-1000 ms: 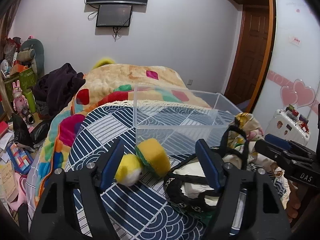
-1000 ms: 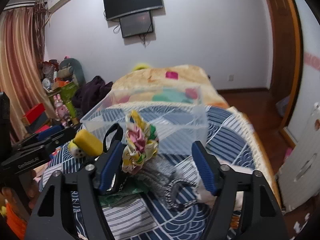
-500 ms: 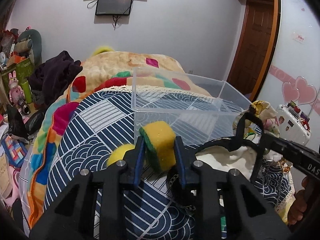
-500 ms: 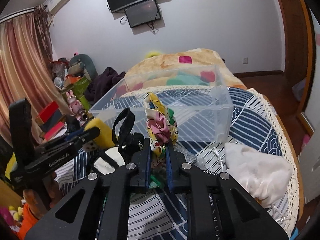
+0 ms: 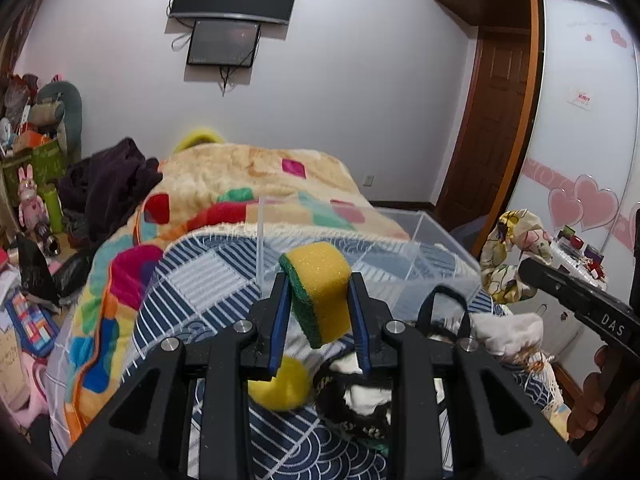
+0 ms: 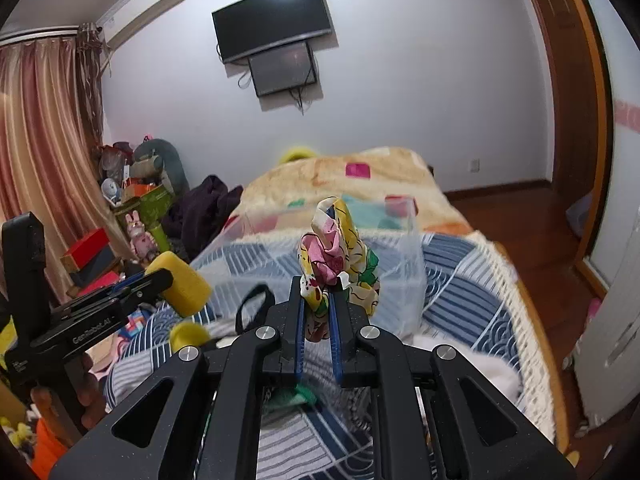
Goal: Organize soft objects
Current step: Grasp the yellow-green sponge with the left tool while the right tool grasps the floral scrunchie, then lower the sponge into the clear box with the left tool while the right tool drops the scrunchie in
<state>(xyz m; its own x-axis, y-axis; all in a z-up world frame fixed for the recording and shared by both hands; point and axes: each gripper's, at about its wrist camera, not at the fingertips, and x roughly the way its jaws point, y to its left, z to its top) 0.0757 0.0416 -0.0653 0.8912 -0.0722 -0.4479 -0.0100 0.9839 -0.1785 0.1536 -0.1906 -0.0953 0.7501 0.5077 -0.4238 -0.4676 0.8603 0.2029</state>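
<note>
Your left tongs are clamped on a yellow sponge with a green scouring face, its body pinched between the blue pads and its top standing above their tips, lifted clear of the bed. Directly beyond the sponge sits the clear plastic bin on the blue-and-white patterned bedspread. Below the tongs, a yellow plush ball lies on the bedspread, just beside a dark-trimmed white garment with a black strap loop.

Your right tongs are nearly closed, gripping a floral cloth in pink, yellow and green; the bunched fabric rises above the pad tips and spills over the right side. It hangs in front of the bin's near wall. From the right wrist view, the sponge shows at left, held near the bin's left corner. A white cloth lies on the bedspread to the right of the tongs.
</note>
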